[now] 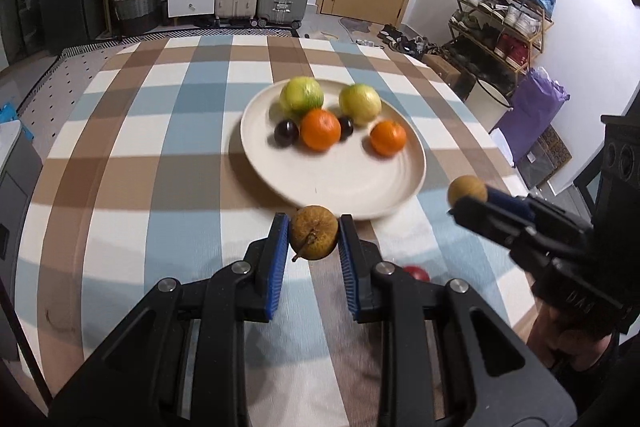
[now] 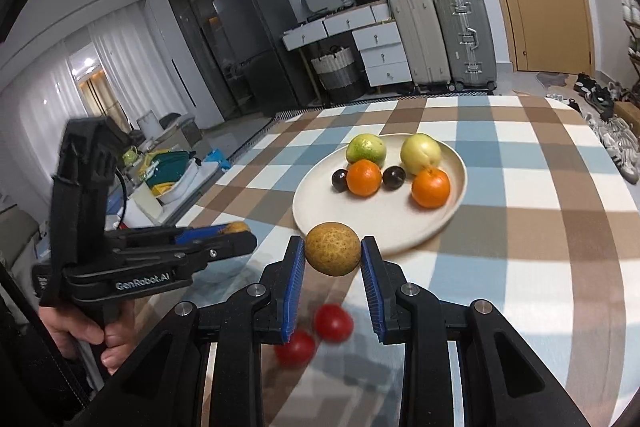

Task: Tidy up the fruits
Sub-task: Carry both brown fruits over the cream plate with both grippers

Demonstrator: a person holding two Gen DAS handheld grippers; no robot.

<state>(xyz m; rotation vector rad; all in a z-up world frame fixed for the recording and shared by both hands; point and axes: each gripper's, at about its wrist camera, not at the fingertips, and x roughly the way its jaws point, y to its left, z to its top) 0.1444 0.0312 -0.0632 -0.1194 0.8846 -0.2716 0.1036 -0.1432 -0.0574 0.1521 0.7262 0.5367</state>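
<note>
both are mid-carry toward the plate [image 1: 384, 203]: the left tool [image 1: 314, 239] grips a stemmed brown fruit [image 1: 313, 233] just short of the plate's near rim, and the right tool [image 2: 333, 254] clamps a second brown fruit [image 2: 333, 254] there too. next, i judge, each moves over the plate's bare near half and lets go gently so neither fruit rolls into the oranges [image 1: 320, 129].
</note>
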